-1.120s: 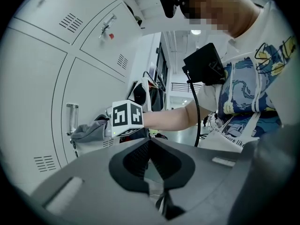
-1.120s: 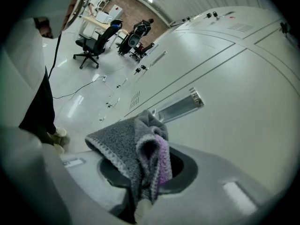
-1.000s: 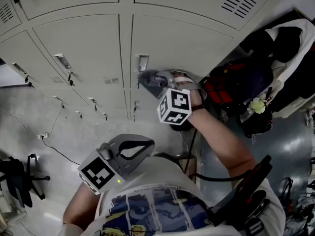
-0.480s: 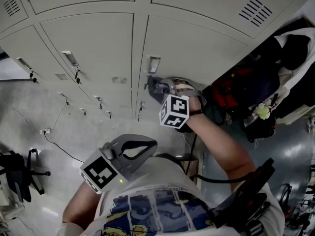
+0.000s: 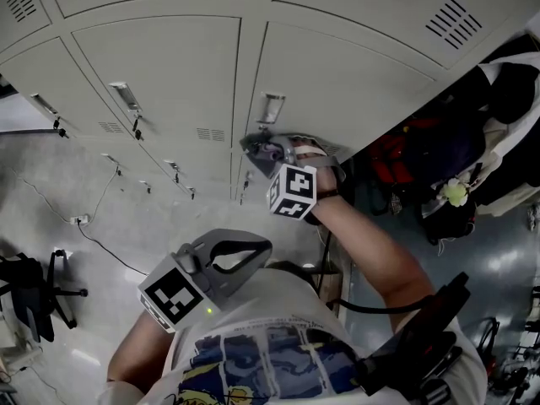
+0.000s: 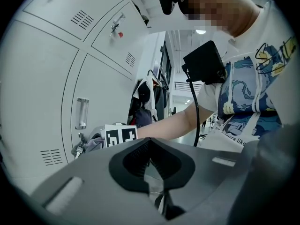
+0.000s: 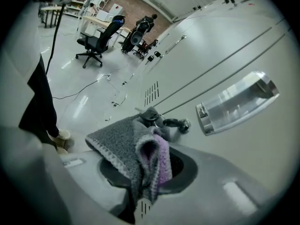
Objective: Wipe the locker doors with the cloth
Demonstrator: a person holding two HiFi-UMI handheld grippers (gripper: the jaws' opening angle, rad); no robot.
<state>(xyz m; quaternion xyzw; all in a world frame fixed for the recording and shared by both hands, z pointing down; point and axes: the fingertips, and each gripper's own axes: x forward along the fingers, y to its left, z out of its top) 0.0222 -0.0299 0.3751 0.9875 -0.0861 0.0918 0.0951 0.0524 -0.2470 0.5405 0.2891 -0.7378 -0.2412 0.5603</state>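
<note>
A grey knitted cloth with a purple inner fold [image 7: 137, 148] is seen clamped between the jaws of the right gripper [image 5: 262, 148], which is held up to a pale grey metal locker door [image 5: 346, 78]. The cloth is bunched just below the door's shiny recessed handle [image 7: 236, 102] and right beside a keyed lock [image 7: 177, 123]; whether the fabric is pressed against the metal cannot be told. The right gripper's black-and-white marker cube [image 5: 293, 191] is turned towards the head camera. The left gripper [image 5: 239, 255] is kept low at the person's printed T-shirt [image 5: 261, 361], well apart from the lockers, its jaws brought together with nothing between them. Dark bags and clothing [image 5: 447, 146] are piled to the right of the lockers, and black office chairs [image 7: 99, 37] are visible across the glossy floor.
</note>
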